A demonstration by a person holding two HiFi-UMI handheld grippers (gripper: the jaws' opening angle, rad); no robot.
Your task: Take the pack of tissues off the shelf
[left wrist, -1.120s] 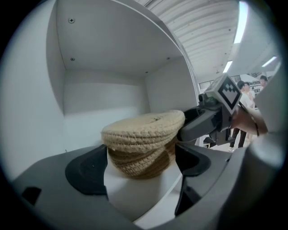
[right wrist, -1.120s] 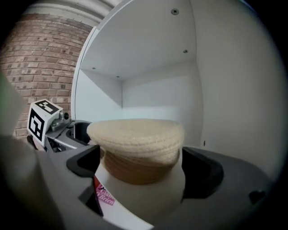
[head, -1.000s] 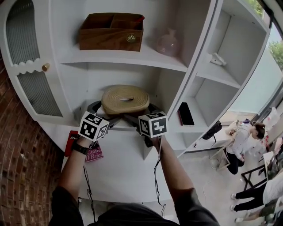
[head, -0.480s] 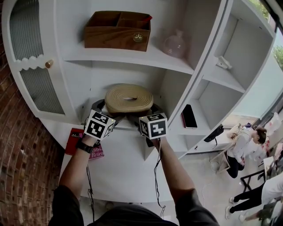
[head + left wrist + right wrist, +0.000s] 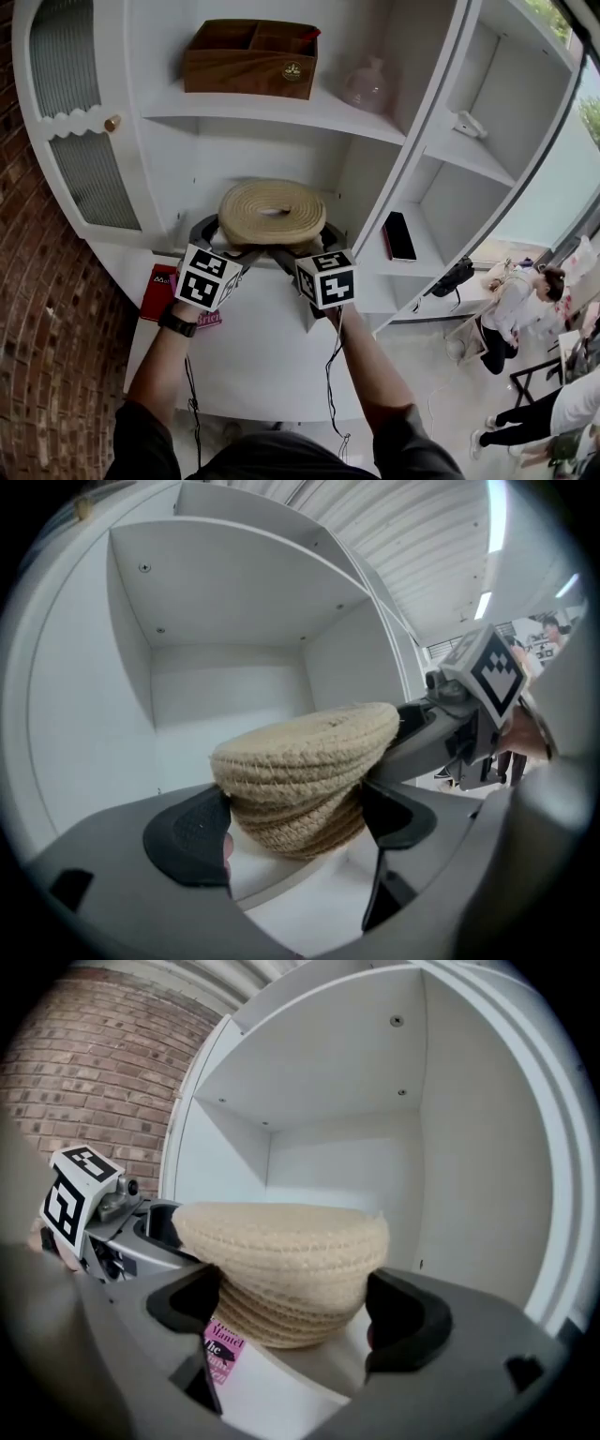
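Observation:
The tissue pack sits in a round woven straw holder (image 5: 272, 211) at the front of the middle shelf (image 5: 361, 281), its base tilted over the shelf edge. My left gripper (image 5: 230, 242) clasps its left side and my right gripper (image 5: 305, 246) its right side. In the left gripper view the holder (image 5: 305, 761) fills the gap, and both dark pads (image 5: 187, 834) press its sides. The right gripper view shows the same holder (image 5: 286, 1260) wedged between the pads (image 5: 405, 1321). The tissues themselves are hidden inside the weave.
A brown wooden organiser (image 5: 251, 59) and a pink vase (image 5: 364, 84) stand on the upper shelf. A cabinet door with a brass knob (image 5: 112, 123) is at the left, next to a brick wall. A red book (image 5: 159, 281) lies on the counter. A black flat object (image 5: 397, 235) lies in the right compartment. People (image 5: 511, 309) are at lower right.
Both grippers stay clasped round the holder; their marker cubes have drifted slightly down and towards me. The holder has hardly moved in the view.

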